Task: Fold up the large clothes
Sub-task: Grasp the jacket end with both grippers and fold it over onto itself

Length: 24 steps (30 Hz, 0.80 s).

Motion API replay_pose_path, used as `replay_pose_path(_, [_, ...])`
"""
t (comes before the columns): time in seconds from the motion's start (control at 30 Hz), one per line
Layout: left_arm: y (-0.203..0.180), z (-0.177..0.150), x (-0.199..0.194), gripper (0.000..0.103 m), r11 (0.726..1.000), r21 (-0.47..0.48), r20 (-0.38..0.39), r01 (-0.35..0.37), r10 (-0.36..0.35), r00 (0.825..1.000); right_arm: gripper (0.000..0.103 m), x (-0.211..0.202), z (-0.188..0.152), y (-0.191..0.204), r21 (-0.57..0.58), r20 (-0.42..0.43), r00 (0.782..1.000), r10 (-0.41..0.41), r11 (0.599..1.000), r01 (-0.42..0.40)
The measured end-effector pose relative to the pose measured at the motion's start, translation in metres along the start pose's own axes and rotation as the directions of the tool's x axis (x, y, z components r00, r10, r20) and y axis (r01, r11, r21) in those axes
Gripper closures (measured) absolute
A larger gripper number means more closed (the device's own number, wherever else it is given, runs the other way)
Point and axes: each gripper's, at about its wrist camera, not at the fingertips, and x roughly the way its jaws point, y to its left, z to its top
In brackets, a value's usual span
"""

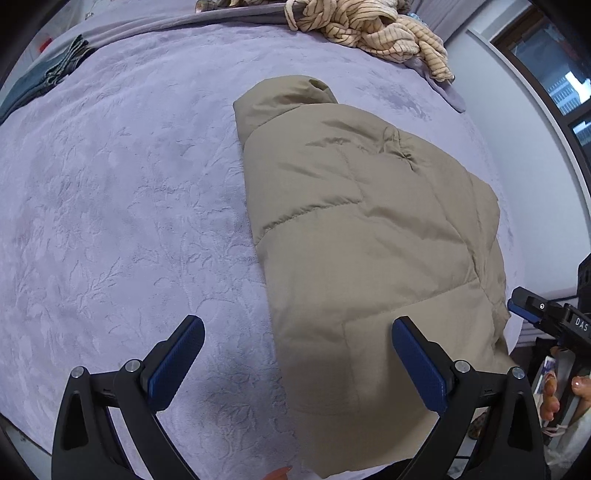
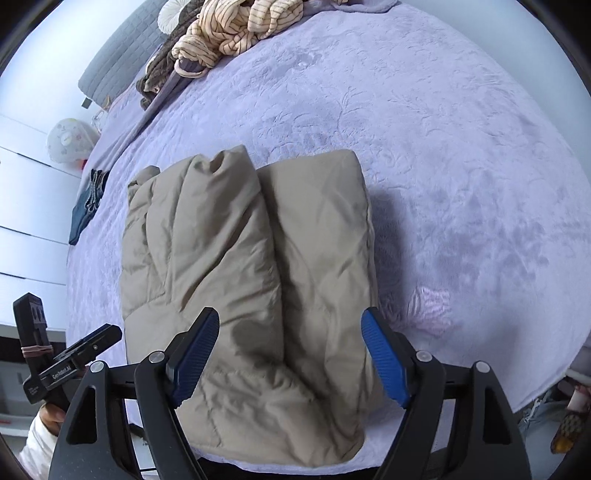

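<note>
A tan puffer jacket point(image 1: 362, 229) lies folded lengthwise on the lavender bedspread point(image 1: 122, 206), its collar end far from me. In the left wrist view my left gripper point(image 1: 297, 332) hangs open above the jacket's near left edge, nothing between its blue pads. The right gripper shows at that view's right edge point(image 1: 532, 314). In the right wrist view the jacket point(image 2: 251, 266) shows two thick folded layers side by side. My right gripper point(image 2: 290, 332) is open over its near end, pads clear of the fabric. The left gripper point(image 2: 92, 347) appears at the lower left, in a hand.
A crumpled striped cream garment point(image 1: 373, 29) lies at the far end of the bed point(image 2: 236, 29). Folded denim point(image 2: 88, 203) sits at the bed's left side point(image 1: 55, 70). A white wall and a dark window point(image 1: 561, 81) stand on the right. The bed's near edge runs just below the jacket.
</note>
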Motion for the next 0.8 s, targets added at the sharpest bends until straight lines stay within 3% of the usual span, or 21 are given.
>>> replay_pose_path(0.07, [0.005,0.007,0.006,0.001,0.998,-0.040,-0.010,0.055,-0.056,0.998,0.001,0.007,0.013,-0.010,-0.009,-0.012,0.999,0.034,0.999,-0.034])
replay_pose_path(0.2, [0.020,0.020,0.034,0.001,0.968,-0.125,-0.062,0.219,-0.228,0.972,0.000,0.033,0.036,-0.037,0.024,-0.074,0.986,0.149,0.989,-0.148])
replay_pose_path(0.37, [0.036,0.026,0.073,0.001,0.885,-0.240,-0.099,0.398,-0.430,0.897,0.000,0.077,0.054,-0.073,0.165,-0.141,0.942,0.304,0.946,-0.280])
replay_pose_path(0.4, [0.038,0.026,0.078,0.001,0.876,-0.253,-0.098,0.410,-0.445,0.890,0.000,0.084,0.056,-0.077,0.188,-0.143,0.932,0.333,0.934,-0.305])
replay_pose_path(0.5, [0.041,0.028,0.091,0.001,0.854,-0.293,-0.104,0.430,-0.476,0.873,0.000,0.106,0.060,-0.083,0.273,-0.144,0.877,0.459,0.870,-0.410])
replay_pose_path(0.63, [0.041,0.031,0.102,0.001,0.842,-0.318,-0.114,0.435,-0.490,0.864,0.000,0.106,0.068,-0.073,0.298,-0.086,0.737,0.670,0.723,-0.623])
replay_pose_path(0.67, [0.041,0.031,0.103,0.001,0.844,-0.319,-0.116,0.431,-0.486,0.866,0.000,0.104,0.071,-0.068,0.278,-0.092,0.724,0.684,0.716,-0.641])
replay_pose_path(0.7, [0.038,0.030,0.105,0.001,0.847,-0.317,-0.118,0.426,-0.481,0.869,0.000,0.103,0.074,-0.062,0.241,-0.122,0.732,0.671,0.735,-0.634])
replay_pose_path(0.73, [0.037,0.030,0.106,0.001,0.851,-0.312,-0.119,0.423,-0.477,0.871,0.000,0.102,0.076,-0.054,0.198,-0.162,0.753,0.638,0.768,-0.609])
replay_pose_path(0.8, [0.032,0.033,0.106,0.001,0.860,-0.295,-0.121,0.417,-0.467,0.876,0.000,0.110,0.082,-0.039,0.100,-0.252,0.811,0.528,0.847,-0.521])
